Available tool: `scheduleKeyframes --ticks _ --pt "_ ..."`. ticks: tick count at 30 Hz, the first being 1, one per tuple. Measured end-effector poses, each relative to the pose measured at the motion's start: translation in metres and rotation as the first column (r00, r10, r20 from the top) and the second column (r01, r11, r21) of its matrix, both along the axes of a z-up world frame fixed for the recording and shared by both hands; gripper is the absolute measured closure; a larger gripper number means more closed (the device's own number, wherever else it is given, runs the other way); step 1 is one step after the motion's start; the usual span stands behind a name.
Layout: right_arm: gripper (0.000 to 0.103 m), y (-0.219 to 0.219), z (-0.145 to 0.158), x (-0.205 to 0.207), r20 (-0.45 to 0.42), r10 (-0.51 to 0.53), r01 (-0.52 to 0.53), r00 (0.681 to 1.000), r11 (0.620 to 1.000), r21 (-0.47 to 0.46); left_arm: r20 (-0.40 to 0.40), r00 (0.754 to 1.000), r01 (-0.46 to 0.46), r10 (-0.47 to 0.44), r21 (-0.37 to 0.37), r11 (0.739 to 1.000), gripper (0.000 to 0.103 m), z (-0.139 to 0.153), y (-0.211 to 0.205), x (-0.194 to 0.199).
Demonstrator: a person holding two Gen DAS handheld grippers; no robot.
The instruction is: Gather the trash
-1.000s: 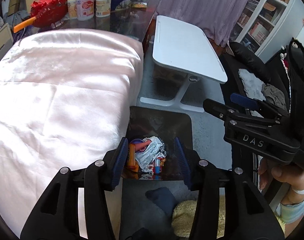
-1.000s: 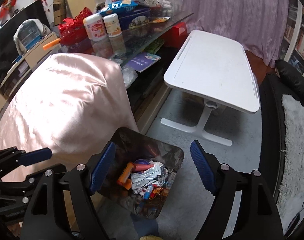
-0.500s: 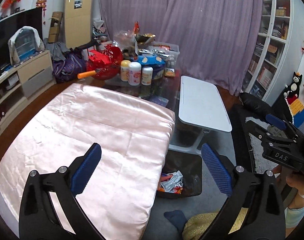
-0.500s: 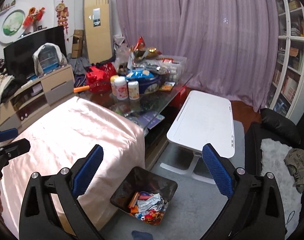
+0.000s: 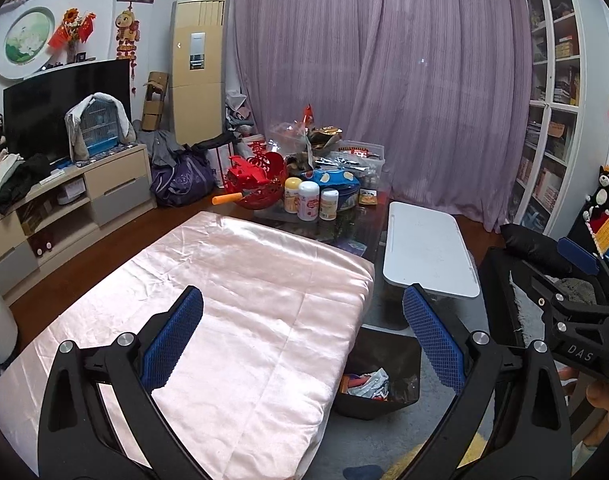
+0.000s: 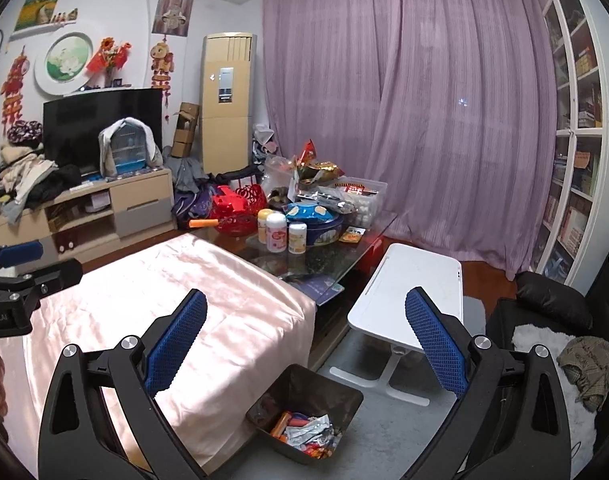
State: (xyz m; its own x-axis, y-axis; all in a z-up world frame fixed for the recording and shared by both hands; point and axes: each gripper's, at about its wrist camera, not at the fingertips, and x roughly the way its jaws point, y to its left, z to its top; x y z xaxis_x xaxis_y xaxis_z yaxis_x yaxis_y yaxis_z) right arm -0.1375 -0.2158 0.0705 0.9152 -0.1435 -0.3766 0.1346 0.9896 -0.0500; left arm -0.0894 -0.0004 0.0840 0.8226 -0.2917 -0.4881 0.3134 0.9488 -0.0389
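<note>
Trash (image 6: 304, 432) lies in the black bin (image 6: 346, 394) on the grey floor, at the corner of the pink satin cover (image 6: 208, 300): crumpled foil wrappers and an orange tube among them. From the right wrist we look into the bin from above and see most of its contents; from the left wrist the bin (image 5: 408, 360) sits lower and flatter, its load (image 5: 366, 384) only a small heap past the near rim. Our left gripper (image 5: 302, 340) stands with jaws wide apart and nothing between the blue pads, over the satin's edge. Our right gripper (image 6: 304, 344) is equally spread and empty. Each view catches the other tool: the left wrist shows the right gripper's black frame at its right edge with a hand (image 5: 602, 394) below it, the right wrist shows the left one (image 6: 20, 264) at its left edge. Only the right wrist shows the white folding table's (image 6: 416, 292) legs.
</note>
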Motion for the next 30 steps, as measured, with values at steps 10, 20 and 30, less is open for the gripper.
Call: scheduleKeyframes --ticks 10,20,30 --pt "0.003 0.004 -0.018 0.005 -0.052 -0.007 0.01 0.999 0.999 0.049 -0.027 1.0 0.001 -0.001 -0.002 1.0 0.008 -0.009 0.007 0.0" --pt "0.003 0.023 -0.022 -0.001 -0.016 -0.04 0.041 0.999 0.997 0.063 -0.019 1.0 0.008 -0.008 0.022 1.0 0.008 -0.027 0.018 -0.005" --pt "0.003 0.046 -0.028 -0.001 -0.024 -0.053 0.053 0.998 0.998 0.014 -0.03 1.0 -0.007 0.006 -0.019 1.0 0.008 -0.039 0.029 0.003"
